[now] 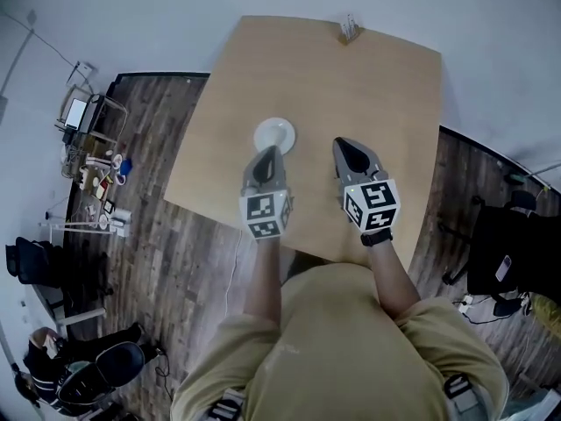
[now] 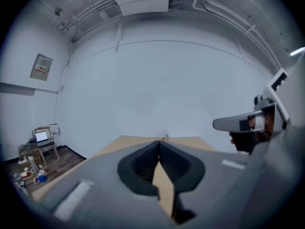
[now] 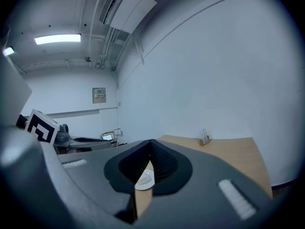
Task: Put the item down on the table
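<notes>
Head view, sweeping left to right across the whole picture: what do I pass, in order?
laptop → left gripper → right gripper → black chair. Left out: the white plate and the small card holder, which overlap the grippers' spans.

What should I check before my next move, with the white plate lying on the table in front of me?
1. Nothing in left claw, jaws together: ok.
2. Nothing in right claw, jaws together: ok.
3. The white plate lies flat on the table: ok.
4. White plate sits in from the table's edges: ok.
5. Left claw clear of white plate: cannot tell; its tip overlaps the rim in the head view.
</notes>
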A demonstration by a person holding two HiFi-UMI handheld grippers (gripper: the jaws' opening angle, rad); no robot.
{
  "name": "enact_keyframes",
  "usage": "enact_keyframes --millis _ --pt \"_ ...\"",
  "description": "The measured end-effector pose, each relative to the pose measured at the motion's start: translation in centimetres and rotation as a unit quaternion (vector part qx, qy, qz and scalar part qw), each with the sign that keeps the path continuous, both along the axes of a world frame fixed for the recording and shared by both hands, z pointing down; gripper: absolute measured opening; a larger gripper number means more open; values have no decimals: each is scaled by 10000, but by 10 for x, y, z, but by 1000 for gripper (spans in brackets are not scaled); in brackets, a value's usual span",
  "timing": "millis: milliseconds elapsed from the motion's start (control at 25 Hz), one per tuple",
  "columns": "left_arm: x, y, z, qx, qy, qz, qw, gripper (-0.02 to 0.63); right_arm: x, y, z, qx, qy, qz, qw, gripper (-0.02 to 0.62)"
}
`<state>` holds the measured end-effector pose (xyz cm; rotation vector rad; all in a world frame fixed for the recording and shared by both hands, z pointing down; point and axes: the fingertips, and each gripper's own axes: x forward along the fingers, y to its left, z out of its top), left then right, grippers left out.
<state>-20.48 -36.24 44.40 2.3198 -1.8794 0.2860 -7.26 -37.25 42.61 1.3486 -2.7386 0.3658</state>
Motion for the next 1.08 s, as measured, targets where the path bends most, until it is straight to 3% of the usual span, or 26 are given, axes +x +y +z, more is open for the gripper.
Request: enact_keyframes --millis 480,1080 --pt "7 72 -30 403 211 -452 9979 3 -5 52 -26 423 161 -380 9983 6" --pt "3 110 -38 483 241 -722 9959 3 -3 85 -41 694 277 -576 9955 6"
